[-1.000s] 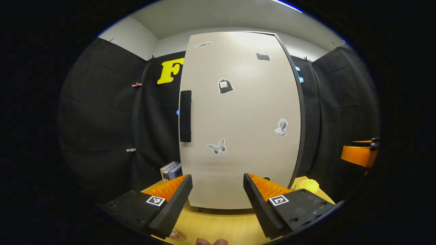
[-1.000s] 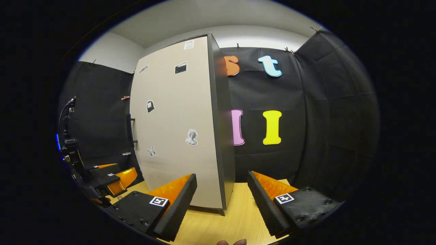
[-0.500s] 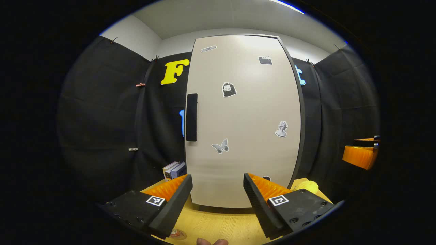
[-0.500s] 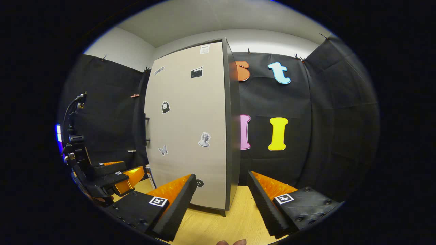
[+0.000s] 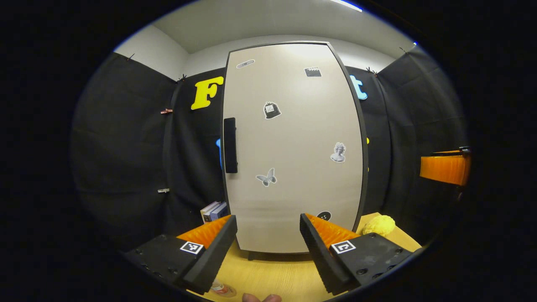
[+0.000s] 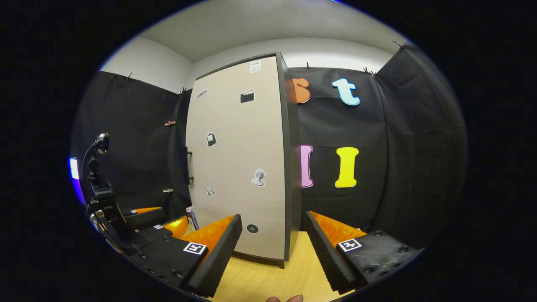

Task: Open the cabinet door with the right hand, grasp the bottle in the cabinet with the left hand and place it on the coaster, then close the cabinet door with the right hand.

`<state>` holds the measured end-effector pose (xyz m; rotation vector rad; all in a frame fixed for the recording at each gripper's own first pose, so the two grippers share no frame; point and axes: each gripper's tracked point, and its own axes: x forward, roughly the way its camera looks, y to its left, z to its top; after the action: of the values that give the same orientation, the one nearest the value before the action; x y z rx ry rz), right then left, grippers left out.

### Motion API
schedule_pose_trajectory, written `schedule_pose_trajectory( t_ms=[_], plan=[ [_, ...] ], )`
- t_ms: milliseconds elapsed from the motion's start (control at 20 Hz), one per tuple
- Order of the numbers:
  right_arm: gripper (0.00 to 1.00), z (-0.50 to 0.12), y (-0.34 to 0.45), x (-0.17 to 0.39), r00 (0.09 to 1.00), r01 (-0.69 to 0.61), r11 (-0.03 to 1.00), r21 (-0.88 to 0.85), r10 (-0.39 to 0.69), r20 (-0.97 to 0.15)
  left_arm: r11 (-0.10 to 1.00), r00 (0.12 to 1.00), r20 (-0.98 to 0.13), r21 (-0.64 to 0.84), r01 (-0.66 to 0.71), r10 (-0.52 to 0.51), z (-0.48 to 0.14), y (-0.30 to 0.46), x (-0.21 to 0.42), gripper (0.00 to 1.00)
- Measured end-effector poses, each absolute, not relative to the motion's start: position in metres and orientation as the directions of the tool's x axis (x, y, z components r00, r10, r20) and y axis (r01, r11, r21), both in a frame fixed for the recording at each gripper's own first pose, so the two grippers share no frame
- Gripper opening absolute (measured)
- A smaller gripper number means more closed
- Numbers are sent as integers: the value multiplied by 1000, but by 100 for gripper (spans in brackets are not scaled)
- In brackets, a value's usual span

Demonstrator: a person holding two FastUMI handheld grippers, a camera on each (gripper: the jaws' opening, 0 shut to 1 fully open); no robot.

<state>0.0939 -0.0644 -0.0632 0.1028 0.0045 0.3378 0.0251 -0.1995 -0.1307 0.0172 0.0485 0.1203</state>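
Cabinet door closed; both claws spread wide and empty.

In the left gripper view the left claw (image 5: 268, 235) hangs above the desk (image 5: 272, 274), facing the cabinet door (image 5: 293, 147), whose dark handle (image 5: 230, 145) runs along its left edge. Stickers dot the door. Books (image 5: 213, 209) stand left of the cabinet; a yellow object (image 5: 379, 225) lies on the desk at the right. A coaster (image 5: 222, 289) shows partly under the left finger. In the right gripper view the right claw (image 6: 272, 241) faces the cabinet's (image 6: 293, 167) right corner, fingers touching nothing. No bottle can be made out behind the closed door.
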Motion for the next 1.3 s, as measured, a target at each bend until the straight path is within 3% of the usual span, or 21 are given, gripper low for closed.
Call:
schedule_pose_trajectory(
  t_ms=[450,600,650,700,1000,1050,1300],
  plan=[
    [96,-52,-60,96,942,-324,946,25,320,96,995,994,-61,-26,-91,90,-144,-215,20,95],
    [96,-59,-55,104,944,-324,944,61,319,81,995,993,-74,-8,-96,95,-146,-214,22,95],
    [92,-63,-53,107,946,-322,944,68,318,66,995,992,-83,2,-99,98,-147,-214,25,95],
    [96,-68,-53,111,949,-315,946,72,312,53,995,992,-86,9,-96,97,-148,-216,26,95],
    [96,-85,-56,124,955,-297,953,61,296,15,993,991,-77,-38,-112,109,-146,-216,25,95],
    [100,-86,-55,123,954,-299,952,62,299,14,991,990,-80,-50,-121,116,-147,-213,25,95],
    [96,-86,-47,123,948,-317,947,48,317,20,989,986,-87,-42,-145,141,-148,-204,23,95]
  ],
)
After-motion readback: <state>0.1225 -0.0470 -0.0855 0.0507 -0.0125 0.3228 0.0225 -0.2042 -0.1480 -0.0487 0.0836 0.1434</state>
